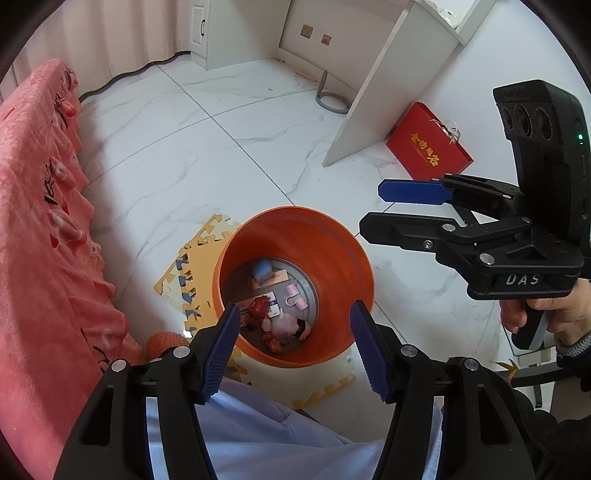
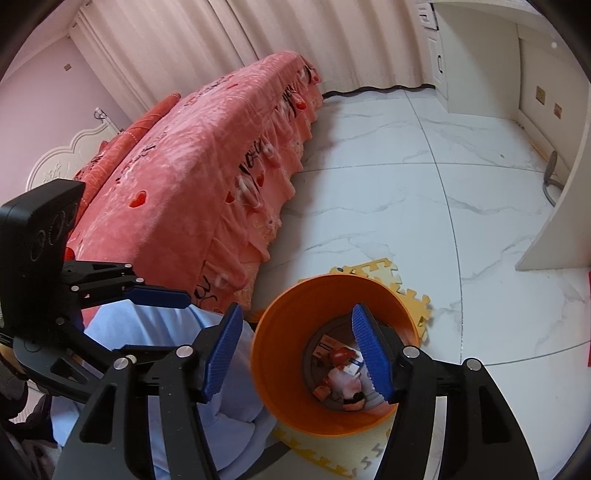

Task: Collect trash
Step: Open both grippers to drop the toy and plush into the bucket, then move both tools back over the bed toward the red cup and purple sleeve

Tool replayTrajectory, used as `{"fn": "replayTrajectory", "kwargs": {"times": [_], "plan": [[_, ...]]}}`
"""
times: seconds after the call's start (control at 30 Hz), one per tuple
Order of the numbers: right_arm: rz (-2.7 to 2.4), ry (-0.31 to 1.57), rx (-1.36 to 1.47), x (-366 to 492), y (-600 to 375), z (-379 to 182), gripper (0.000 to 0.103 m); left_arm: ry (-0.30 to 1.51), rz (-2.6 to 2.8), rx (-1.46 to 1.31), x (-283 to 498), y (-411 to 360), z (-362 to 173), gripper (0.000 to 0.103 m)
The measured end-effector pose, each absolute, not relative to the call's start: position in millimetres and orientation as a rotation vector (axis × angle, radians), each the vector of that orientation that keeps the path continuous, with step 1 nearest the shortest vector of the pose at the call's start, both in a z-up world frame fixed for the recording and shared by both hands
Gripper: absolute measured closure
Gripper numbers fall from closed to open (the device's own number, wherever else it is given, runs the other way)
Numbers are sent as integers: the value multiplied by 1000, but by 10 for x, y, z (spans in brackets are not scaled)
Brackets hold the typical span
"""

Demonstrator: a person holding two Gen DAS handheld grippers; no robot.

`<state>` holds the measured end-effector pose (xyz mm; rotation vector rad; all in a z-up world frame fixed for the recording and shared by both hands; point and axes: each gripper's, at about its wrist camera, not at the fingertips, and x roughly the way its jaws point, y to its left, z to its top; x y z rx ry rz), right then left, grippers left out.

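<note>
Both tongs hang over the orange bin (image 1: 295, 288), which stands on a yellow foam puzzle mat (image 1: 192, 266) just beside the bed. The left tongs (image 1: 293, 350) are spread with nothing between the blue pads, and so are the right tongs (image 2: 295, 354); neither touches the bin. The trash (image 1: 273, 314) lies at the bottom of the bin: red and pink wrappers, a small blue-and-white box, a pale blue piece. A fold of light blue cloth (image 1: 258, 424) sits close under both tongs, against the bin's near wall. The risk from here, as I judge it, is a knock: either pair dropping or swinging sideways could catch the rim and tip the light bin on the soft mat, spilling what is collected. The two tongs are also near each other, so they might clash. Whether more trash remains on the floor cannot be told from these views. Farther out, the white marbled tile floor (image 1: 258, 129) runs to a white desk panel (image 1: 391, 81) with a red gift bag (image 1: 428, 147) leaning near it. The bed with its coral-pink cover (image 2: 192, 177) stretches back toward pleated curtains (image 2: 258, 29).
</note>
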<state>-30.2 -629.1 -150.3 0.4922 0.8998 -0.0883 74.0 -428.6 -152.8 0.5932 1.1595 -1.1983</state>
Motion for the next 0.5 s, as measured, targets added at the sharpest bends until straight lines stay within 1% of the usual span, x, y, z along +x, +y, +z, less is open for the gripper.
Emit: {"fn": "replayTrajectory", "kwargs": {"times": [0.1, 0.13, 0.17, 0.27, 0.3, 0.37, 0.5], "plan": [[-72, 889, 489, -302, -6225, -1415, 41, 1146, -1190, 580, 740, -4214, -1458, 39], [-64, 886, 489, -298, -6199, -1386, 41, 1141, -1184, 573, 745, -4173, -1428, 30], [-59, 884, 489, -297, -6184, -1362, 40, 1132, -1176, 565, 749, -4136, -1395, 28], [-39, 870, 488, -281, -6086, -1253, 33, 1101, -1148, 537, 776, -3959, -1262, 27], [-28, 866, 485, -273, -6042, -1219, 32, 1094, -1133, 530, 785, -3899, -1223, 27], [-5, 864, 471, -240, -5946, -1153, 31, 1084, -1098, 507, 809, -3772, -1153, 22], [56, 860, 453, -131, -5701, -1013, 29, 1060, -1048, 454, 838, -3487, -1009, 21]]}}
